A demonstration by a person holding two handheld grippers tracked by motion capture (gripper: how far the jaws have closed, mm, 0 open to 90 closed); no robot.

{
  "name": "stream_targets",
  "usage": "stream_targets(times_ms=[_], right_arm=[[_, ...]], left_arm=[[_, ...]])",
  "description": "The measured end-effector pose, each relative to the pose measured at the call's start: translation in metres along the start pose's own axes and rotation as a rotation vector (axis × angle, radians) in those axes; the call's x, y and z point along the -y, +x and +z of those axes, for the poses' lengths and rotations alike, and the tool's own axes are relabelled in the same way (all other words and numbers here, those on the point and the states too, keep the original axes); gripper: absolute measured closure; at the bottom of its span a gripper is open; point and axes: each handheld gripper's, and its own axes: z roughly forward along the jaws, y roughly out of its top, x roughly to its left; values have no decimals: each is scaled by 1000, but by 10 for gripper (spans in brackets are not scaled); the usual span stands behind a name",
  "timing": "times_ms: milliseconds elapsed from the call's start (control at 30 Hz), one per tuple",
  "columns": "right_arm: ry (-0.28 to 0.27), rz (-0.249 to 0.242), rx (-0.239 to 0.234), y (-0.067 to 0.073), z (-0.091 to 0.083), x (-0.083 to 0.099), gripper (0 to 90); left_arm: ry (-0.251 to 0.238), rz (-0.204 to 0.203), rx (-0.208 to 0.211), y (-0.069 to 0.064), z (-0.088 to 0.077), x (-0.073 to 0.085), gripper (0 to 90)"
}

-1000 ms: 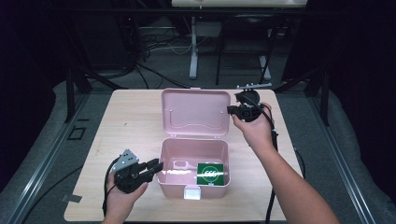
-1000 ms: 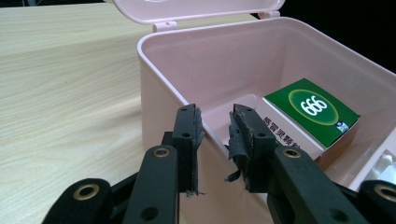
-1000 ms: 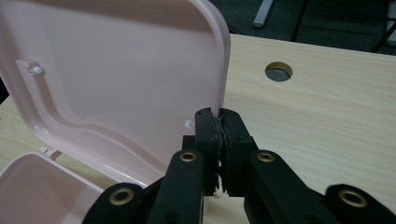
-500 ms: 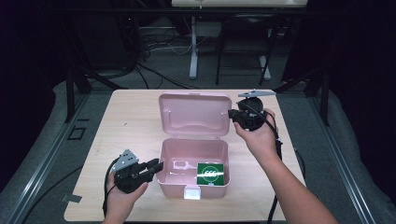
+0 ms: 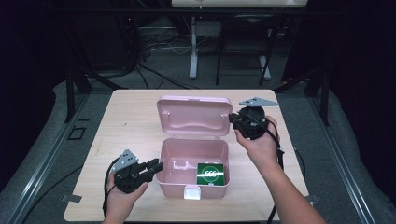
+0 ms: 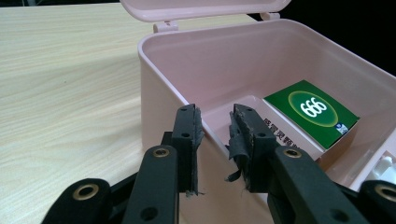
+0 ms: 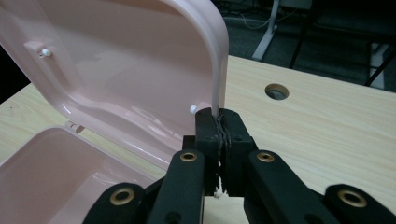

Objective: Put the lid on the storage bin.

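Right tool (image 5: 232, 117) is clamped on the side edge of the pink lid (image 5: 192, 116), its pads pressed tight on the thin plastic rim, as the right gripper view shows, with the lid (image 7: 116, 70) standing open and tilted back over the box. Left tool (image 5: 158, 165) sits at the box's near left corner with its jaws a narrow way apart; in the left gripper view the left wall of the pink box (image 6: 159, 93) runs into the gap between them, one jaw outside the wall and the other over the inside, and whether the pads press on the wall I cannot tell.

Largest of all is the pale wooden surface (image 5: 126, 121), which carries the box near its middle. The pink box (image 5: 168, 179) rests on it with its lid hinged at the far side and its white latch (image 5: 192, 192) facing the person. Inside, toward the right, lies a green packet (image 5: 210, 173) with a white ring and the figures 666, lying partly on a white card (image 6: 285, 135) printed with dark characters.
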Motion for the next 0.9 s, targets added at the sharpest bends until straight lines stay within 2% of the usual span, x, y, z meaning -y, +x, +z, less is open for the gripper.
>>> stream_targets(times_ms=[200,300,433,633,900], right_arm=[[-70,-16,12,5,-6,13,875],[-82,-16,18,8,-8,17,874],[-91,26,-12,6,-12,22,867],[-107,35,-12,9,-17,29,863],[-132,51,-39,7,-19,36,857]], left_arm=[[4,4,0,0,0,0,715],[1,3,-2,0,0,0,715],[-3,2,-2,0,0,0,716],[-5,1,-2,0,0,0,716],[3,3,-2,0,0,0,713]])
